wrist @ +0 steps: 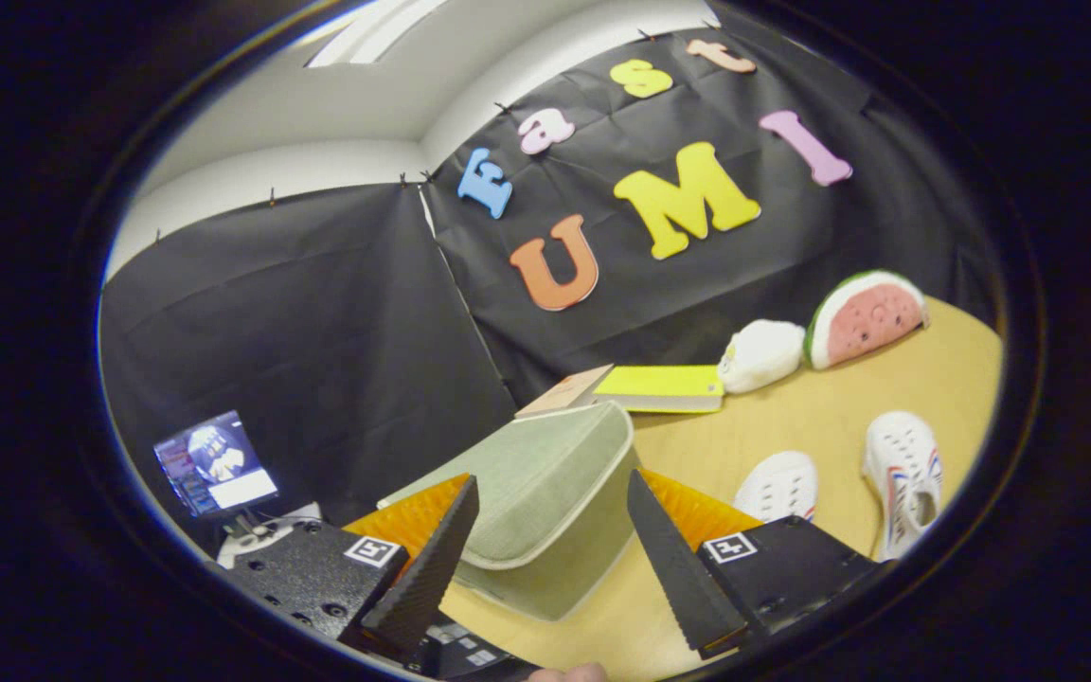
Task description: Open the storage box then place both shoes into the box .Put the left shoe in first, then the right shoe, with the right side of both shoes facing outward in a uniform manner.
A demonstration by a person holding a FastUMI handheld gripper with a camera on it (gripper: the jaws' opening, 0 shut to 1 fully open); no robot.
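From the gripper's own camera, the gripper [553, 493] stands wide open with nothing pinched in it. The storage box [545, 502], a pale green fabric thing with a lighter piped edge, sits between the two fingers and just ahead of them, with a gap showing on either side, so neither finger [432, 559] looks to be pressing on it. The box lies on the tan table [820, 417] with its long axis running away from the gripper and a little to the right, its lid still down. Its rounded near corner points back toward the fingers.

Off to the right of the box, past the right finger, lie the two white shoes. The nearer shoe [778, 485] shows its perforated top and rounded end, partly hidden behind the gripper body. The farther shoe [905, 478] lies lengthwise toward the gripper, with red and blue stripes on its side and its opening at the near end; which is left and which is right I can't make out from here.

Beyond the box rests a yellow book [664, 386] lying flat, with a white plush toy [761, 355] touching its right end and a watermelon-slice cushion [866, 317] just beside that. A small monitor [214, 462] glows on a stand against the dark wall, left of the left finger.
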